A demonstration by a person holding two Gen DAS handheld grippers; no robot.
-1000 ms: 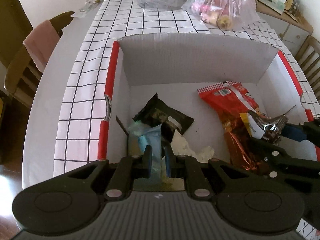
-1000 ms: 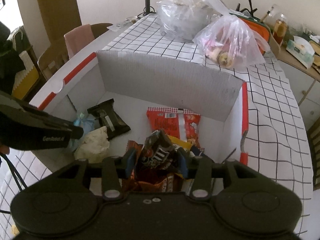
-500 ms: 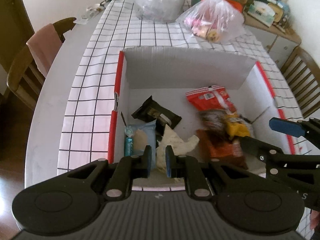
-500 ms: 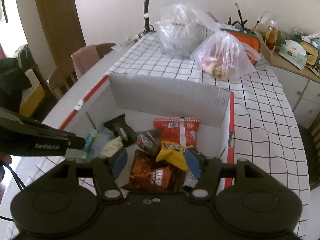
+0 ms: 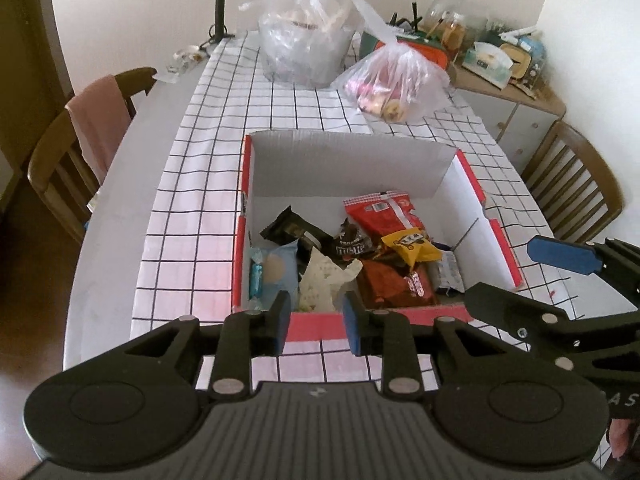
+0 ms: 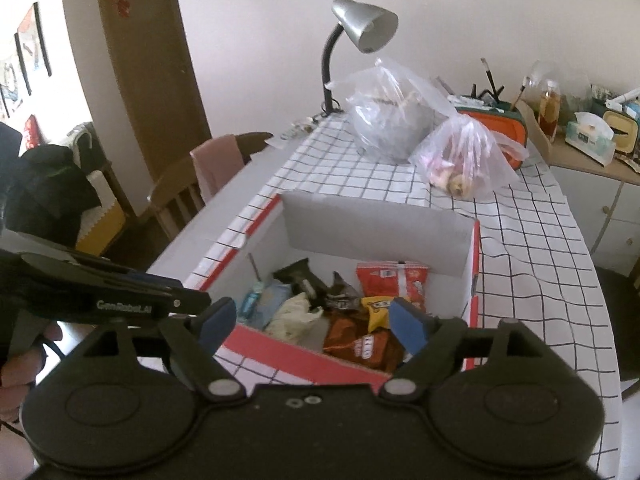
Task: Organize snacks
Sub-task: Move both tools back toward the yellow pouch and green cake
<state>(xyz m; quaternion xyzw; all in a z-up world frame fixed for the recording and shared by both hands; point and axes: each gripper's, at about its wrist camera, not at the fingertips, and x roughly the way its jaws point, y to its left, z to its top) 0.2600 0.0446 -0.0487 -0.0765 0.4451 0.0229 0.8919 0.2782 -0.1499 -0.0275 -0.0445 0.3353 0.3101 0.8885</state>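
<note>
A white cardboard box (image 5: 348, 164) with a red rim holds several snack packs: a red bag (image 5: 380, 216), a brown M&M's bag (image 5: 352, 242), a yellow packet (image 5: 412, 244), an orange-brown pack (image 5: 392, 284), a black pack (image 5: 292, 228), a light blue pack (image 5: 276, 268) and a white wrapper (image 5: 324, 280). My left gripper (image 5: 316, 312) hangs above the box's near wall, its jaws opening with nothing between them. To its right, my right gripper (image 6: 312, 320) is also above the near wall, jaws opening wide and empty. The M&M's bag (image 6: 340, 296) lies loose in the box (image 6: 376, 220).
Two clear plastic bags (image 5: 304, 36) (image 5: 396, 80) and a desk lamp (image 6: 360, 28) stand at the table's far end. One wooden chair (image 5: 60, 160) is on the left, another chair (image 5: 576, 180) on the right. A cluttered sideboard (image 5: 500, 76) sits at the back right.
Both grippers have risen and drawn back out of the box. The right one let go of the M&M's bag, which now lies among the packs. The left jaws have parted a little.
</note>
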